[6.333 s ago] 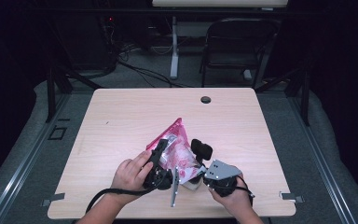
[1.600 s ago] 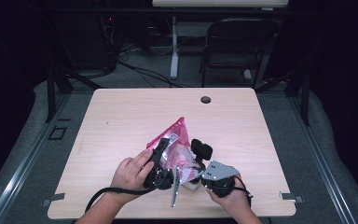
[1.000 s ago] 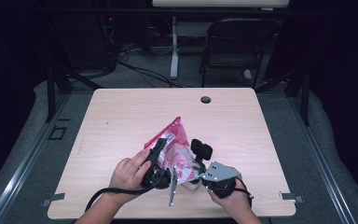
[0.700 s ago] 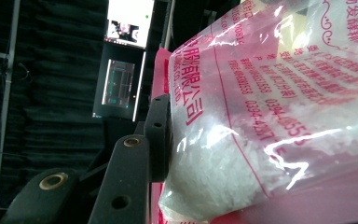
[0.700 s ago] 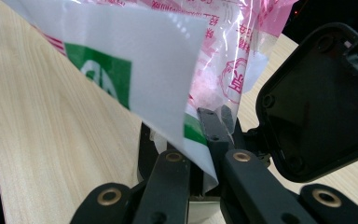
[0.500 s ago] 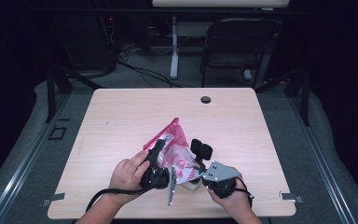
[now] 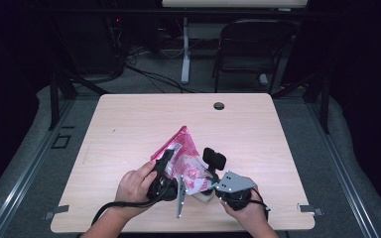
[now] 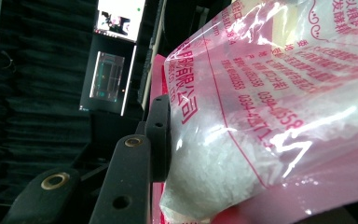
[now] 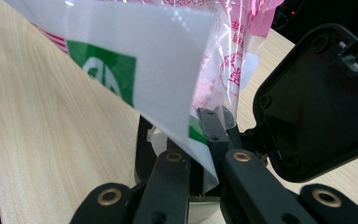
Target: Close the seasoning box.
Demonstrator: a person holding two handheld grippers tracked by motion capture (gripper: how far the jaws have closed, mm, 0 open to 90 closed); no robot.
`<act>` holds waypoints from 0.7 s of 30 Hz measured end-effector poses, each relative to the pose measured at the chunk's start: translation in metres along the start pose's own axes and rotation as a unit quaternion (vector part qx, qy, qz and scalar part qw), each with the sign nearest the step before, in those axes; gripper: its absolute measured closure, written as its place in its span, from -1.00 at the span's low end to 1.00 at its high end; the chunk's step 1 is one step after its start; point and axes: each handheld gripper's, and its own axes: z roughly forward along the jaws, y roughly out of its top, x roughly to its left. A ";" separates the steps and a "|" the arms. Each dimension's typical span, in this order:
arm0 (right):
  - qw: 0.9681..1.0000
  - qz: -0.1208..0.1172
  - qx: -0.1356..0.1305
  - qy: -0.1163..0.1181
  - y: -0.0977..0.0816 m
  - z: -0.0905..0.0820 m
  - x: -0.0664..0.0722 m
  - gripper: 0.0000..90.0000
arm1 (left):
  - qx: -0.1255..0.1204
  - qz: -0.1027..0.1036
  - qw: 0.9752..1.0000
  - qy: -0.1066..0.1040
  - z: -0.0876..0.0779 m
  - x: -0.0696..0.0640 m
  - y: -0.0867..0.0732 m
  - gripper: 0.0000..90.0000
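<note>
A pink see-through bag (image 7: 184, 157) of white grains (image 8: 214, 172) stands tilted near the table's front edge, its corner pointing up. My left gripper (image 7: 168, 161) is shut on the bag's left side. One black pad (image 8: 160, 135) presses into the plastic, and the bag hides the other jaw. My right gripper (image 9: 200, 140) comes in from the right and is shut on the edge of a white packet with green print (image 9: 135, 60). That packet (image 7: 203, 195) hangs under the bag's lower end.
The wooden table (image 7: 129, 124) has a round cable hole (image 7: 219, 105) at the back middle. A black flat plate (image 9: 317, 93) sits close on the right of the right gripper's jaws. A folding chair (image 7: 250, 49) and cables lie on the floor beyond the table.
The bag's upper corner has leaned slightly to the left. Both hands and both grips stay as they were.
</note>
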 end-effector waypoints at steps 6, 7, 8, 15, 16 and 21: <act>1.000 0.001 -0.001 0.000 0.000 0.000 0.000 1.00 | 0.004 -0.001 1.000 -0.006 0.001 -0.001 -0.002 0.56; 1.000 0.000 -0.001 0.000 0.000 -0.001 0.000 1.00 | 0.005 0.000 1.000 -0.008 0.001 -0.001 -0.002 0.56; 1.000 0.000 -0.002 0.000 0.000 -0.001 0.000 1.00 | 0.006 0.000 1.000 -0.009 0.001 -0.001 -0.002 0.56; 1.000 -0.002 -0.003 0.000 0.001 -0.001 0.001 1.00 | 0.011 -0.003 1.000 -0.016 0.002 -0.003 -0.003 0.57; 1.000 -0.002 -0.003 0.000 0.001 -0.001 0.001 1.00 | 0.011 -0.005 1.000 -0.017 0.002 -0.003 -0.004 0.57; 1.000 -0.001 -0.005 -0.001 0.001 -0.001 0.001 1.00 | 0.013 -0.013 1.000 -0.022 0.003 -0.004 -0.005 0.58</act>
